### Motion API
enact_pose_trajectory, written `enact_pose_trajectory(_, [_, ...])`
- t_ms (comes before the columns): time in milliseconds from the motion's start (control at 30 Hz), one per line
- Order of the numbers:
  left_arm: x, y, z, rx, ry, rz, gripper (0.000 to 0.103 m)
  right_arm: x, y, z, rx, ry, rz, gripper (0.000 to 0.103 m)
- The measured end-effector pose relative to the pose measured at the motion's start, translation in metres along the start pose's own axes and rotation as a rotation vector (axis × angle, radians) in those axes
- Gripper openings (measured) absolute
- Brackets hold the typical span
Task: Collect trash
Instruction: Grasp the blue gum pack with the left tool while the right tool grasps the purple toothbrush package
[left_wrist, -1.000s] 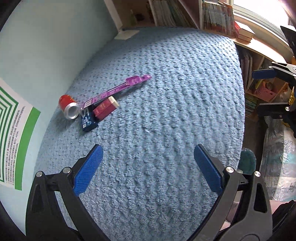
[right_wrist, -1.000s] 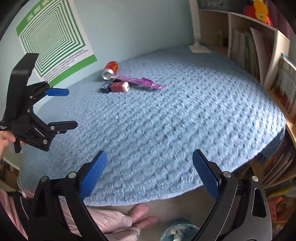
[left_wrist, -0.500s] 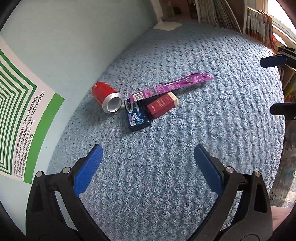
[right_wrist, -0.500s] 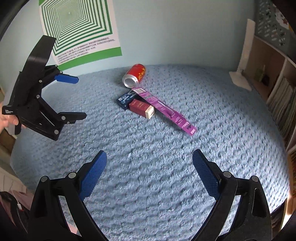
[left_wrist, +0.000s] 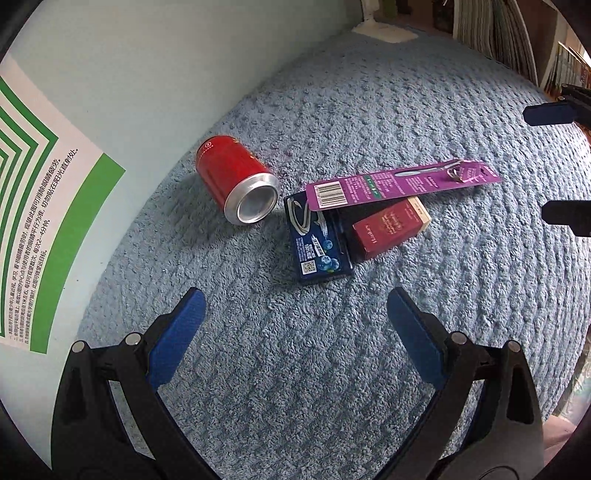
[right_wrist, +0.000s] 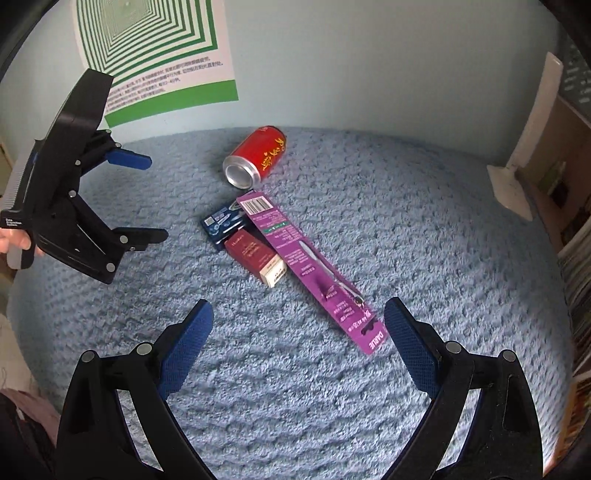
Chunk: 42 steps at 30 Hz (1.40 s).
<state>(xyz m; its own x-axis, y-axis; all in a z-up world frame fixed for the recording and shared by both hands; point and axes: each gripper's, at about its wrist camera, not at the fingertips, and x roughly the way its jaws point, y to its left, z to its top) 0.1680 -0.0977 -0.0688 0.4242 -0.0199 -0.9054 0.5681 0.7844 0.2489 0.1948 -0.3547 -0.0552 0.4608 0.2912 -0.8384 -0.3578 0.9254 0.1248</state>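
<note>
My left gripper (left_wrist: 295, 314) and right gripper (right_wrist: 297, 325) both hang spread wide, empty, above the blue blanket (left_wrist: 406, 110). The red can (left_wrist: 236, 182) lies sideways beside the boxes; likely light, slick, dentable, so I'd pinch its mid-body.

Both tongs, left (left_wrist: 293, 314) and right (right_wrist: 297, 325), have neared the trash (right_wrist: 255, 236).

The left black two-finger gripper with blue textured pads (left_wrist: 293, 328) hangs with its jaws spread wide and nothing between them. The right black two-finger gripper with blue textured pads (right_wrist: 297, 343) is likewise spread wide and empty. A hand (right_wrist: 16, 242) grips the left gripper's handle.
</note>
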Motion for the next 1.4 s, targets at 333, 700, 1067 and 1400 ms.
enact_pose_trajectory(333, [0.039, 0.017, 0.015, -0.124, 0.105, -0.026, 0.096, 0.061, -0.019, 0.020, -0.159, 0.096, 0.079, 0.092])
enact_pose_trajectory(700, [0.069, 0.029, 0.024, -0.139, 0.145, -0.037, 0.093, 0.101, -0.026, 0.024, -0.220, 0.136, 0.098, 0.091])
enact_pose_trajectory(1067, [0.094, 0.025, 0.036, -0.119, 0.153, -0.078, 0.085, 0.134, -0.030, 0.033, -0.225, 0.152, 0.094, 0.091])
enact_pose_trajectory(1400, [0.105, 0.019, 0.053, -0.107, 0.145, -0.104, 0.086, 0.154, -0.039, 0.042, -0.212, 0.156, 0.086, 0.080])
